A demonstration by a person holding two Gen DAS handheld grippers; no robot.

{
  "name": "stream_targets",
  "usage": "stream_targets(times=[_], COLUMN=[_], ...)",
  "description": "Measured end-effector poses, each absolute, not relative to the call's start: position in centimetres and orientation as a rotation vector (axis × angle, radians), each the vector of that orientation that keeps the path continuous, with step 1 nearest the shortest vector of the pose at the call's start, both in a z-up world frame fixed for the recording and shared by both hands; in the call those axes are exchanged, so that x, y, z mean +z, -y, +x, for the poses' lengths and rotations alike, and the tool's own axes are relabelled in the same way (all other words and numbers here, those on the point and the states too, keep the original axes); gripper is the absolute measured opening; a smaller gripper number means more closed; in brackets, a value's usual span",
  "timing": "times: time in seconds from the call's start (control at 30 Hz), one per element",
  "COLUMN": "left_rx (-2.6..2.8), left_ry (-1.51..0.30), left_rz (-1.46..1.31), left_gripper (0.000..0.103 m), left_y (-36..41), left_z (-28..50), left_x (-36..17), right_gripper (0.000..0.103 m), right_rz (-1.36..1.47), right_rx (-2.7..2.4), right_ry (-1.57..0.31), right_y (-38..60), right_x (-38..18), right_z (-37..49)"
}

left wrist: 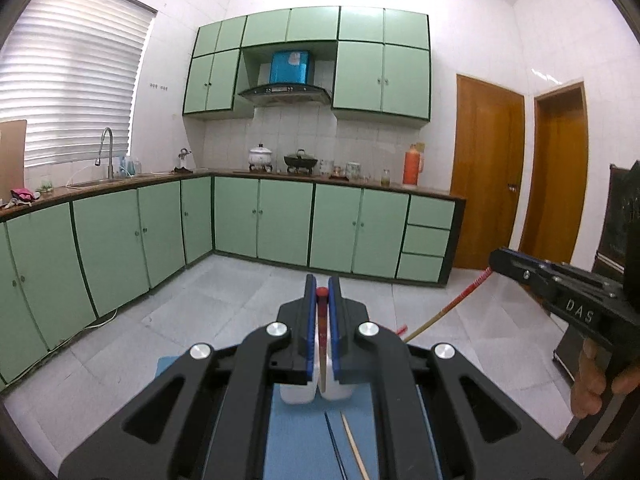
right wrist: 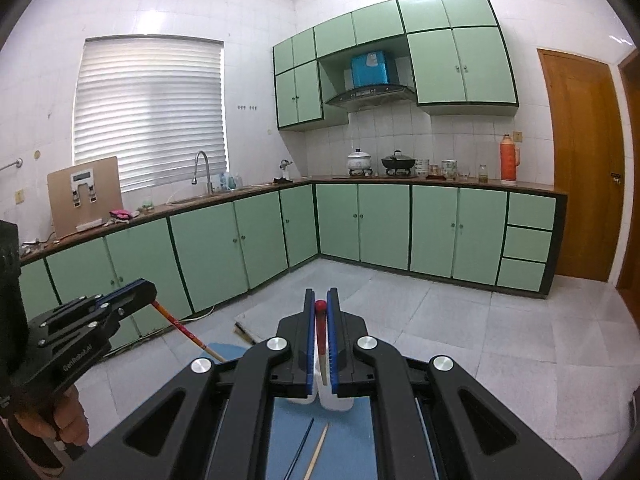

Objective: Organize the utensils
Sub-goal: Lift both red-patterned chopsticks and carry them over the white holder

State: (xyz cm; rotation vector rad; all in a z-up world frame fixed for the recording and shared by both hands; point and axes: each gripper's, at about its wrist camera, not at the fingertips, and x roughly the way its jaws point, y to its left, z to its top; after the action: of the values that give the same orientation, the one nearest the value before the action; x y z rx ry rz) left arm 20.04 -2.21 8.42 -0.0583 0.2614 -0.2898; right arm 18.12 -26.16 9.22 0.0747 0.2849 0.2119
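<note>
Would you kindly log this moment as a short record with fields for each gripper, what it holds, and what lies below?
left gripper: shut on a red-tipped chopstick
right gripper: shut on a second red-tipped chopstick
surface below: blue mat
on the mat: white container, a wooden stick and a dark stick
setting: kitchen with green cabinets

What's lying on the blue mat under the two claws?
On the blue mat: a white holder, a loose wooden chopstick and a dark stick. The claws' bodies hide most of the mat.
</note>
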Motion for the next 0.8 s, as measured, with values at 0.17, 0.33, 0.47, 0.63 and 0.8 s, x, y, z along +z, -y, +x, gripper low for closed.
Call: stream_targets(times=[0.17, 0.33, 0.47, 0.63, 0.8], left_rx=[-0.284, -0.276, -0.258, -0.240, -0.222], left_ry=[-0.250, -0.236, -0.259, -0.326, -0.374], left_rz=[-0.070, -0.060, -0.042, -0.016, 0.005], left_gripper=[0.005, 0.005, 0.005, 0.005, 0.005], left_y=[3.0, 3.8, 4.7, 5.2, 5.2], left_z=[23.3, 27.0, 30.0, 32.9, 34.7], left_x=[9.6, 10.0, 8.8, 5.4, 2.5], right_gripper=[0.006, 0.006, 0.006, 0.006, 0.006], right_rz=[0.068, 0.071, 0.079, 0.075, 0.061], right_rx=[0.203, 0.195, 0.194, 0.189, 0.185], right_ry=[-0.298, -0.330, -0.371, -0.425, -0.459], right_y=[26.0, 26.0, 26.2, 25.9, 25.2], right_x=[9.5, 8.6, 7.1, 4.4, 2.1], right_z=[21.7, 25.5, 28.1, 30.7, 32.1])
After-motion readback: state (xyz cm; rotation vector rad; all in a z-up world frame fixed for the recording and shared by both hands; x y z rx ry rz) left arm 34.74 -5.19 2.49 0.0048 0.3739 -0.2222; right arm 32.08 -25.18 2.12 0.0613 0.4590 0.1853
